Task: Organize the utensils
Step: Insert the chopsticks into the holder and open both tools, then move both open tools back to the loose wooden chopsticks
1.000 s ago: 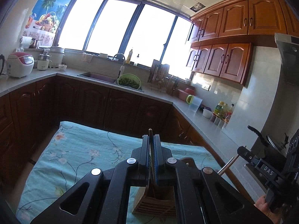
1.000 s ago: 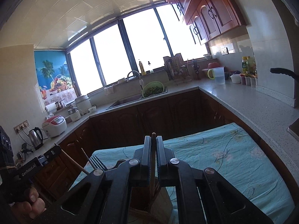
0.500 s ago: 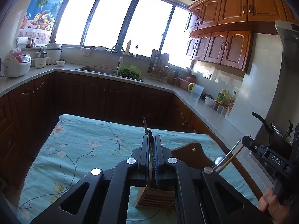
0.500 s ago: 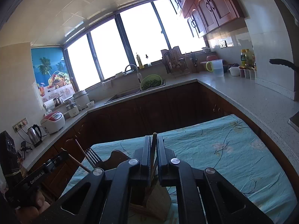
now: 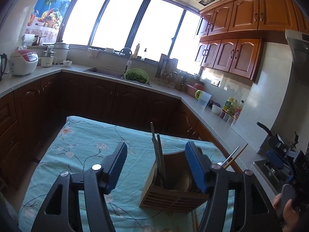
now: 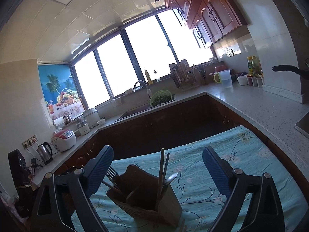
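A wooden utensil holder [image 5: 170, 197] [image 6: 164, 203] stands on the table's teal flowered cloth [image 5: 81, 154]. My left gripper [image 5: 156, 150] hangs just behind and above it. Its jaws are opening, and two dark chopsticks [image 5: 159, 160] stand free in the holder between its blue pads. My right gripper [image 6: 157, 152], also seen at the right [image 5: 276, 160] in a hand, is opening too. Wooden chopsticks [image 6: 161, 170] stand between its fingers, untouched. A spoon [image 6: 171, 177] and a fork [image 6: 112, 174] also stand in the holder.
Dark cabinets and a pale counter [image 6: 260, 112] wrap around the table. On the counter are a sink with a green colander [image 5: 136, 76], a rice cooker [image 5: 23, 61], a kettle [image 6: 45, 152], a jug [image 6: 225, 78] and bottles [image 5: 231, 106]. A pan handle [image 6: 287, 68] juts out at the right.
Both grippers were shut on thin chopsticks over the holder; both now stand open and the chopsticks rest in the holder. Both grippers have drawn back a little.
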`<state>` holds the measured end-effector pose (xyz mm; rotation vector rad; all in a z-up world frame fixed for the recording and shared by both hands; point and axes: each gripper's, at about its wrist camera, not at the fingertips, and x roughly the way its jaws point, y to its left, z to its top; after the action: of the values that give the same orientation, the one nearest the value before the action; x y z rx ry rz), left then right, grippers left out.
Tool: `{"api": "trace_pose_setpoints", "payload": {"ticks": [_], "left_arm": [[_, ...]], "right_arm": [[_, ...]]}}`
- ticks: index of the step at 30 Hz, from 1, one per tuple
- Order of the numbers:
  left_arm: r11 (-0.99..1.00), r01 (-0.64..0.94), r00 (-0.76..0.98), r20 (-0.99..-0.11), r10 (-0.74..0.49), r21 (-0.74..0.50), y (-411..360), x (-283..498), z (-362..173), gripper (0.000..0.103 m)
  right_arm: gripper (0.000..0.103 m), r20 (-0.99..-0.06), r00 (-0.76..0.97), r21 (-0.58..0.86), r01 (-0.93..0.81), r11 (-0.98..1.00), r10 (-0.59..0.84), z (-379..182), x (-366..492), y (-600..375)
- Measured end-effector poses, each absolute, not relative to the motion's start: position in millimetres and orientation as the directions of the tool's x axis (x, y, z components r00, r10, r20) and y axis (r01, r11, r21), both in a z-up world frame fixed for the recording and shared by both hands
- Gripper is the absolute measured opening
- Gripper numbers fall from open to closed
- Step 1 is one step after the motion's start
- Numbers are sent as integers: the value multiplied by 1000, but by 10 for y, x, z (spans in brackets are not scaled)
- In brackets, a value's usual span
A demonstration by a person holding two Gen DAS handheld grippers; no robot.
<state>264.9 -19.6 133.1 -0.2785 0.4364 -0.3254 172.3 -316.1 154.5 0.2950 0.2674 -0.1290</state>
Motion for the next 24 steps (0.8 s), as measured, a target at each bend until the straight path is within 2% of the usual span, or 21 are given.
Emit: {"api": "trace_pose_setpoints", "payload": {"ticks": [4,12,24], "left_arm": [[910,235,862,-360,-357,-341,-123,2388,1303,80],[914,231,843,-400,-359,-333,-49,1913,1184,81],[914,214,772,-513,-375,-345,-53,1544,946,81]], "right_arm": [[101,-268,959,281,172,944,-95,1559,1501,-3203],[101,-292,948,298,218,929,-129,1428,1033,-3300],[101,-414,900,291,274,917,-137,951,582,-3332]]}}
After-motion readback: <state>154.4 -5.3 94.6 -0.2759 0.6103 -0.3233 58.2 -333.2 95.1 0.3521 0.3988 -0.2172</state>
